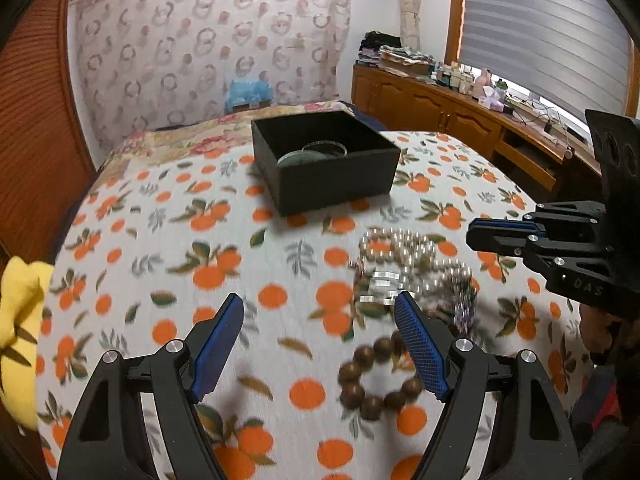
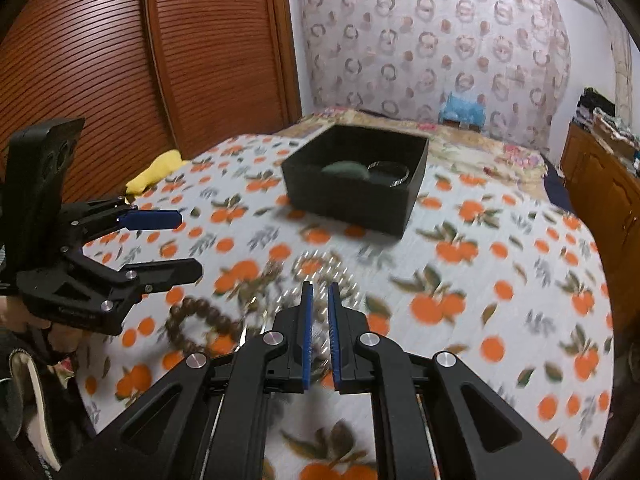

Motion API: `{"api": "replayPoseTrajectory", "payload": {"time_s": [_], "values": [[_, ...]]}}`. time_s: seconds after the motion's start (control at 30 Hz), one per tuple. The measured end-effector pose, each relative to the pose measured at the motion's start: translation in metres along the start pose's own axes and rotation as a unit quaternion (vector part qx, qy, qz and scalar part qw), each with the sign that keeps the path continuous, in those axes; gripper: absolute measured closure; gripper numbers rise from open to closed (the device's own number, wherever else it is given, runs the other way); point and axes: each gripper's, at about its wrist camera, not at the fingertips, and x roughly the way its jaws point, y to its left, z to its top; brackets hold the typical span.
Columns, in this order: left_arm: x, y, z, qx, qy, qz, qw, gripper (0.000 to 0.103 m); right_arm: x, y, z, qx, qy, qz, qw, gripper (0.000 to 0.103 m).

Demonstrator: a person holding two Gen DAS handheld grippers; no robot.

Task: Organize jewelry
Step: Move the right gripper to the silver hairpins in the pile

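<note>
A black open box (image 1: 326, 164) stands on the orange-print cloth and holds a green bangle (image 1: 298, 157) and a clear bangle (image 1: 325, 147); it also shows in the right wrist view (image 2: 356, 184). A pearl necklace (image 1: 404, 250), silver bangles (image 1: 382, 286) and a brown wooden bead bracelet (image 1: 376, 376) lie in front of the box. My left gripper (image 1: 320, 320) is open and empty, low over the cloth, its right finger beside the bead bracelet. My right gripper (image 2: 319, 294) is nearly shut with a narrow gap, empty, above the blurred pearl necklace (image 2: 320, 268). The bead bracelet (image 2: 200, 320) lies to its left.
A yellow cloth (image 1: 18, 320) lies at the left edge of the bed. A wooden wardrobe (image 2: 160, 60) stands to the left, a wooden cabinet (image 1: 460, 120) with bottles to the right. A blue bag (image 1: 248, 94) sits behind the box.
</note>
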Motion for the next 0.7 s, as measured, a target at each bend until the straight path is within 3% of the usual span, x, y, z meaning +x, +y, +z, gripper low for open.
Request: {"api": "replayPoseTrajectory", "payload": {"time_s": [0.1, 0.17, 0.33, 0.47, 0.7], "values": [[-0.002, 0.003, -0.008, -0.003, 0.000, 0.002, 1.0000, 0.028, 0.004, 0.008, -0.008, -0.001, 0.012, 0.004, 1.000, 0.093], [-0.002, 0.006, -0.012, -0.006, -0.002, 0.005, 1.0000, 0.028, 0.004, 0.016, -0.012, -0.008, 0.018, 0.009, 1.000, 0.083], [0.000, 0.013, -0.019, -0.019, -0.001, 0.001, 0.9998, 0.028, 0.006, 0.025, -0.016, -0.016, 0.028, 0.010, 0.999, 0.078], [0.001, 0.014, -0.021, -0.022, -0.001, -0.005, 0.9997, 0.028, 0.006, 0.024, -0.016, -0.015, 0.029, 0.002, 0.999, 0.059], [0.005, 0.013, -0.021, -0.022, 0.004, -0.004, 0.9997, 0.028, 0.008, 0.038, -0.016, -0.027, 0.035, 0.018, 0.999, 0.046]]}}
